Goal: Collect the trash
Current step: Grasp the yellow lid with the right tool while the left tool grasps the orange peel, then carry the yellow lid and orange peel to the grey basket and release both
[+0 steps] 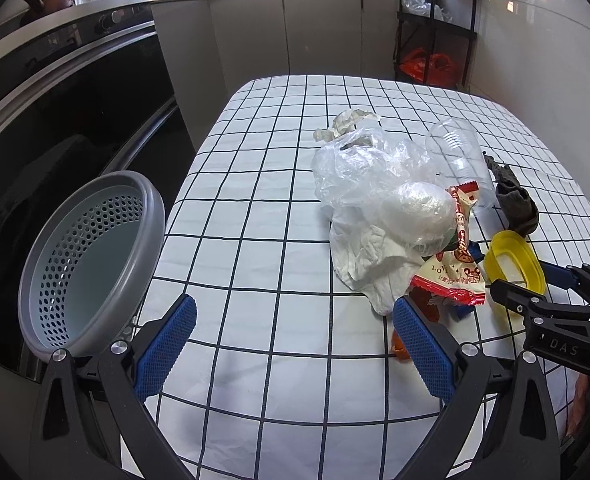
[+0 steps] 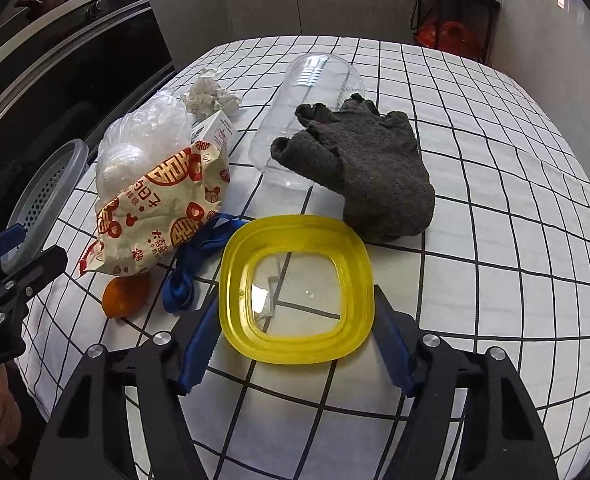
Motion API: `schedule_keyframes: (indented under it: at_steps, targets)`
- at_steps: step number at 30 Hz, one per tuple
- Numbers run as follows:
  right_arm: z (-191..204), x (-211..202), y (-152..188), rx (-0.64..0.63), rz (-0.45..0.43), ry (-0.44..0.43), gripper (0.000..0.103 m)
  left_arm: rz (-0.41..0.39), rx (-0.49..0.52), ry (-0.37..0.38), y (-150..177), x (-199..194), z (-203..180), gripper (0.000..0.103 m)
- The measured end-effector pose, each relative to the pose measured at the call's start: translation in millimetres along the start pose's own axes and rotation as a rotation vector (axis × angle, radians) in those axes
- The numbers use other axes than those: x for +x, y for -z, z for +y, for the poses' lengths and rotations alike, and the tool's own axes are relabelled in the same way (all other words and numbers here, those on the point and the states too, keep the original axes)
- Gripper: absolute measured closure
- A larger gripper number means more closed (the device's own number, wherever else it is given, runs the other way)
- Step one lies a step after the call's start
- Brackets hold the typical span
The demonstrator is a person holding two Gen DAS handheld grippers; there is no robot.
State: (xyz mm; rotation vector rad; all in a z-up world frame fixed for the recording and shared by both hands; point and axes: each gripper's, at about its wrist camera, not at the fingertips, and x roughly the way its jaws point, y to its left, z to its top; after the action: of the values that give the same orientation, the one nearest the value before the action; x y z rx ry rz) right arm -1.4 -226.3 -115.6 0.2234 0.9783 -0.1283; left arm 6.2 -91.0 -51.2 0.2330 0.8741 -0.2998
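Right gripper (image 2: pixel 295 344): blue-padded jaws partly open, straddling the yellow square plastic lid with clear centre (image 2: pixel 297 292). The pads sit at its left and right edges; firm contact cannot be confirmed.

Lid: lies flat on the white grid-checked tablecloth (image 2: pixel 495 240), between the fingers. Likely light, stiff and smooth, so prone to slip; best taken across opposite rims.

Beyond it: dark grey towelling cloth (image 2: pixel 367 176), soft, draped against a clear plastic cup lying on its side (image 2: pixel 315 92). To the left: red-and-cream snack wrapper (image 2: pixel 163 208), blue strap (image 2: pixel 191 276), orange peel piece (image 2: pixel 125 296).

Left gripper (image 1: pixel 295 344): wide open, empty, hanging above bare cloth, grey perforated plastic basket (image 1: pixel 95 260) just to its left.
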Motion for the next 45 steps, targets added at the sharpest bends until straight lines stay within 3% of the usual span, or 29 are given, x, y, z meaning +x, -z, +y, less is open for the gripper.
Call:
schedule_keyframes:
  at_steps: [13, 26, 29, 36, 40, 45]
  targets:
    - [-8, -73, 20, 0.08, -0.145, -0.044, 0.035, 0.015, 0.031, 0.066, 15, 4, -16, 0.006]
    - [-27, -74, 14, 0.147, -0.142, -0.057, 0.035, 0.066, 0.069, 0.125, 18, 25, -45, 0.008]
    - [-24, -71, 15, 0.142, -0.133, -0.06, 0.035, 0.071, 0.07, 0.137, 16, 26, -47, 0.022]
    - [-23, -69, 15, 0.142, -0.124, -0.064, 0.035, 0.081, 0.08, 0.185, 22, 22, -53, 0.071]
    - [-21, -70, 15, 0.139, -0.126, -0.071, 0.035, 0.068, 0.093, 0.182, 25, 15, -53, 0.08]
    - [-12, -75, 15, 0.117, -0.14, -0.077, 0.035, 0.049, 0.084, 0.184, 27, -1, -43, 0.083]
